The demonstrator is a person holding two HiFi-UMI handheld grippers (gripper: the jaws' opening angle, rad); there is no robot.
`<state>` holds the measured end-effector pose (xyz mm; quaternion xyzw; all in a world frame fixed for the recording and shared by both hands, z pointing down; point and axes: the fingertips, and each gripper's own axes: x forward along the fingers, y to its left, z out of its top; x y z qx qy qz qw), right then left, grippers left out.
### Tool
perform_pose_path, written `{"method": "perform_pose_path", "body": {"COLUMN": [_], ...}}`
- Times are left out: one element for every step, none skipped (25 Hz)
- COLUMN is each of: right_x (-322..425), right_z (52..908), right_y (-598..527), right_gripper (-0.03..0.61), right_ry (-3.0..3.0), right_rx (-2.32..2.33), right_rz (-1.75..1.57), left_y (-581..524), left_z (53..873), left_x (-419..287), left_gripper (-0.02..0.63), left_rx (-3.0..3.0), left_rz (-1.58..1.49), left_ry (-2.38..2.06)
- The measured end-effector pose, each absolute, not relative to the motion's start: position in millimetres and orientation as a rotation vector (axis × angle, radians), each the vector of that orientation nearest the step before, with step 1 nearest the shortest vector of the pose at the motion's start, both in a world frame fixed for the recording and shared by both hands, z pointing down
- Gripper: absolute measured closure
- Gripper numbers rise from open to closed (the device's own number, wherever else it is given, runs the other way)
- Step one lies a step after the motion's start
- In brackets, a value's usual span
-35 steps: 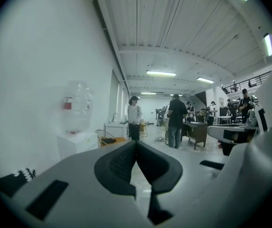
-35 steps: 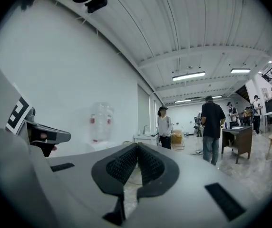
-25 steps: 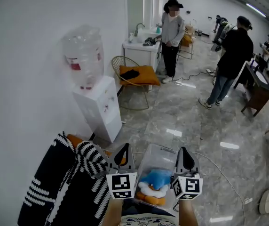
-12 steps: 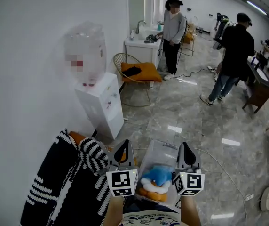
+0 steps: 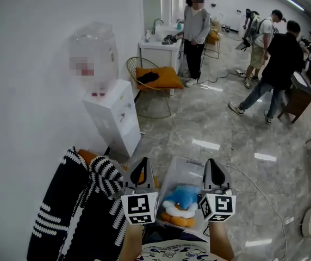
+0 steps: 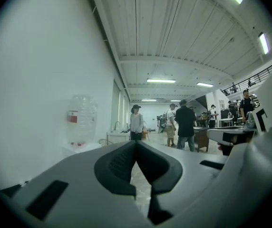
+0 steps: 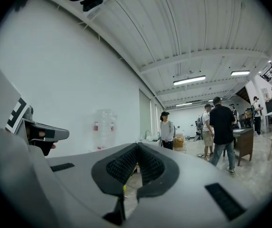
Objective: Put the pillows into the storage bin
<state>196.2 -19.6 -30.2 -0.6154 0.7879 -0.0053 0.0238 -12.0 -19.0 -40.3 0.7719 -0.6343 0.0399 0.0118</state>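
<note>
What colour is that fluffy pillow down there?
The pillow is blue, white and orange; best in head view.

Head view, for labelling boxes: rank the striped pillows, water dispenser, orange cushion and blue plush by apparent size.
1. Striped pillows, also nearest the camera.
2. Water dispenser.
3. Orange cushion and blue plush look alike; the cushion is farther, so no ranking.
</note>
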Motion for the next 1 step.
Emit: {"method": "perform_pose_path", "body": {"right_x": [196.3], "right_z": [-30.5], "right_y": [-19.4], "right_gripper": [0.565], "right_ry": [2.437], "right_rx": [-1.906], "right_rz": [-0.017], "left_y": [-18.8], "left_z": [-39.9], "left_x": [-12.2], "left_gripper": [0.6], "left_rx": [2.405], "left_rz": [0.127], "left_ry": [-1.977]}}
